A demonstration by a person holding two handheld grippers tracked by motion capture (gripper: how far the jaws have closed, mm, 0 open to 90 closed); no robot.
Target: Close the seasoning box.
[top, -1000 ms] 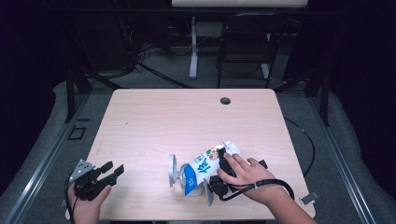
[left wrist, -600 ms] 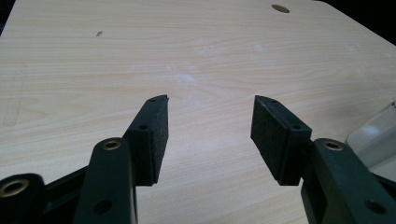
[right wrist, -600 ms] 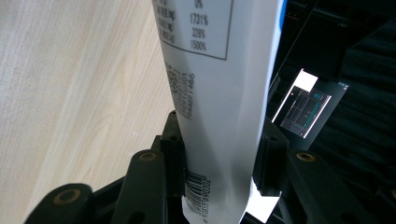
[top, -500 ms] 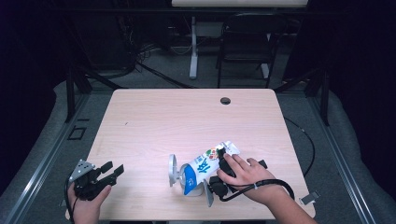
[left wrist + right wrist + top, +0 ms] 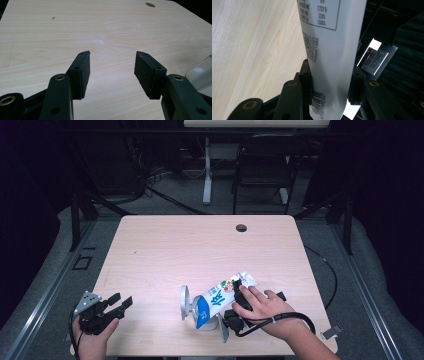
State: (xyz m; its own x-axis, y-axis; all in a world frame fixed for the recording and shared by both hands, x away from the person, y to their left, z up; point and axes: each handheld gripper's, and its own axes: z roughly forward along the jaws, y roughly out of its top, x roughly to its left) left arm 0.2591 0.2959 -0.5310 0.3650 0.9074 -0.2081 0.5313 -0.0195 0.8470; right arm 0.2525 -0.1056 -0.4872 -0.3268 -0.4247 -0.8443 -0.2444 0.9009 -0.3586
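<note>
The milk carton (image 5: 216, 300) is lying tilted near the front edge of the table (image 5: 200, 245), right of centre, its blue end toward the person and its gabled top pointing far and right. The right gripper (image 5: 227, 317) is gripping it: in the right gripper view the jaws are pressing on both sides of the white printed panel (image 5: 329, 50), close to the barcode. They have just been closing, with the carton between them. The wall is bowing in slightly there, so I judge it thin paperboard, light, probably empty or nearly so, and easy to crush. Its coated skin looks smooth, so it could slip if tipped. The folded edges and the stiffer base seem the safer places to hold, with gentle pressure only. The left gripper (image 5: 112, 306) is waiting at the near left corner, jaws spread apart over bare wood, holding nothing.
</note>
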